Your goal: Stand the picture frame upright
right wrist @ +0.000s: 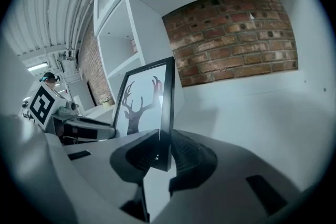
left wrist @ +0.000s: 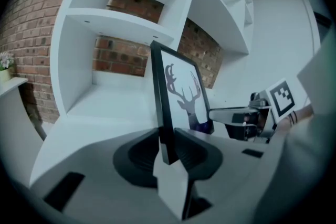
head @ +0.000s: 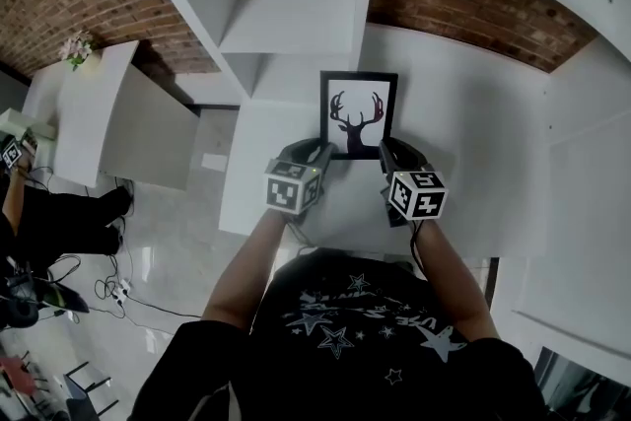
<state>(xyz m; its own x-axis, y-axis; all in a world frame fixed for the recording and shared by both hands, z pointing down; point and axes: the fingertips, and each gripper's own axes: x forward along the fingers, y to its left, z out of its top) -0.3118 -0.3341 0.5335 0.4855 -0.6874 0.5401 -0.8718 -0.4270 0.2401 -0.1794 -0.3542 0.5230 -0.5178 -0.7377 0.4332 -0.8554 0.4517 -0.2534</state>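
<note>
- Head view: the picture frame (head: 358, 113) is in portrait format, long axis vertical, with the top edge away from us and the antlered deer silhouette facing us.
- In the left gripper view the picture frame (left wrist: 181, 94) rises steeply from the tongs, its top leaning a little left in that view. In the right gripper view the picture frame (right wrist: 144, 102) also stands close to upright, and we see its thin black edge end-on.
- It sits over a white tabletop (head: 473, 143). We cannot tell whether its bottom edge touches the surface.
- Just behind it are open white shelves (head: 296, 5), backed by a red brick wall (head: 463, 0).
- To the left, a glossy pale floor (head: 187, 242) carries some cables. A small bunch of flowers (head: 77, 47) stands on a separate white counter.
- The left tongs (head: 322, 153) pinch the frame's lower left edge, and the black edge is clamped between both pads (left wrist: 168, 150).
- The right tongs (head: 386, 153) pinch the lower right edge in the same way, pads closed on the black moulding (right wrist: 163, 150).
- The frame stands between the two tongs, held at both sides near its bottom, with most of its height above them.
</note>
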